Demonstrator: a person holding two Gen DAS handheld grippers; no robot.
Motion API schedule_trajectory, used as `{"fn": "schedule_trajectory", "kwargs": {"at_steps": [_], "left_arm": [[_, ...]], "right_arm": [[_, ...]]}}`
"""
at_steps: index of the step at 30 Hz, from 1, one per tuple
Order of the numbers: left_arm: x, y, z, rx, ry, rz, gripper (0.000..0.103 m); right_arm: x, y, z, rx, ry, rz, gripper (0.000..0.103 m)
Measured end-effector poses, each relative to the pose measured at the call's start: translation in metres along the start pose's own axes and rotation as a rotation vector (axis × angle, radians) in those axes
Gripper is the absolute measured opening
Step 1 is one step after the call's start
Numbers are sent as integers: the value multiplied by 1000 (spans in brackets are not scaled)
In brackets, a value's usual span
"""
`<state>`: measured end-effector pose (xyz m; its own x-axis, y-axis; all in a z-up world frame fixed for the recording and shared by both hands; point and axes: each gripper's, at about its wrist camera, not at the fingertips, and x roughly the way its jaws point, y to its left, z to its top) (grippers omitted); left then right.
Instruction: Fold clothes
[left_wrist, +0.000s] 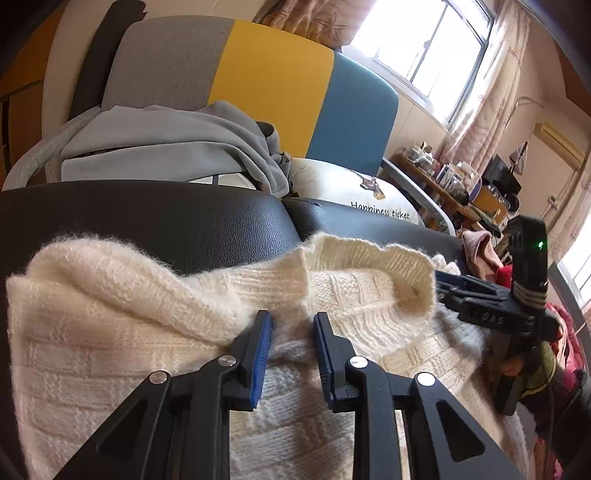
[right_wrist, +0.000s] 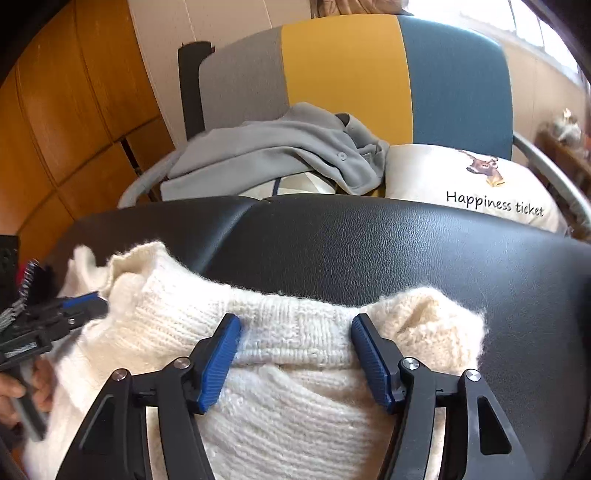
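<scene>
Folding looks barely begun: cream sweater (right_wrist: 280, 398) lies on the black cushion (right_wrist: 388, 243), left gripper (left_wrist: 291, 334) and right gripper (right_wrist: 295, 343) both jaws apart over its far edge, needing to pinch next.

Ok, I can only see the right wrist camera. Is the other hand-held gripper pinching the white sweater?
Observer: Not yet. The left hand-held gripper has its jaws a little apart, with a bump of the cream sweater between them.
Operator: Does my gripper have any lights on it?
Observer: Yes. The left wrist view shows a small green light glowing on the body of the right hand-held gripper.
</scene>
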<state>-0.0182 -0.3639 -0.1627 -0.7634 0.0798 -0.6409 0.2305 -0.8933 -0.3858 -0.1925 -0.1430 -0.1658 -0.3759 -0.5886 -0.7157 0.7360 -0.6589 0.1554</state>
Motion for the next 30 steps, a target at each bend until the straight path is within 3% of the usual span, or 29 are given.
{"fn": "schedule_trajectory", "kwargs": {"at_steps": [4, 8, 12, 14, 17, 19, 22, 26, 30], "left_arm": [[-22, 20, 2, -120, -41, -45, 25], [-54, 45, 16, -150, -105, 3, 25], [-63, 64, 52, -146, -142, 51, 28], [-53, 70, 71, -137, -132, 84, 29], [-26, 64, 84, -87, -36, 102, 30], [-10, 56, 76, -50, 24, 141, 30], [-2, 61, 45, -72, 61, 181, 30], [-5, 70, 10, -77, -33, 178, 30], [6, 66, 18, -69, -20, 230, 30]], "right_arm": [[-1, 0, -1, -7, -6, -11, 65], [0, 5, -3, -13, -10, -21, 65], [2, 7, -3, -17, -13, -27, 65], [3, 7, -2, -18, -14, -30, 65], [4, 8, -2, -20, -16, -32, 66], [4, 6, -2, -15, -18, -27, 66], [3, 5, -3, -8, -21, -19, 66], [3, 2, -4, 2, -23, -6, 66], [4, 3, -3, 2, -21, -7, 67]]}}
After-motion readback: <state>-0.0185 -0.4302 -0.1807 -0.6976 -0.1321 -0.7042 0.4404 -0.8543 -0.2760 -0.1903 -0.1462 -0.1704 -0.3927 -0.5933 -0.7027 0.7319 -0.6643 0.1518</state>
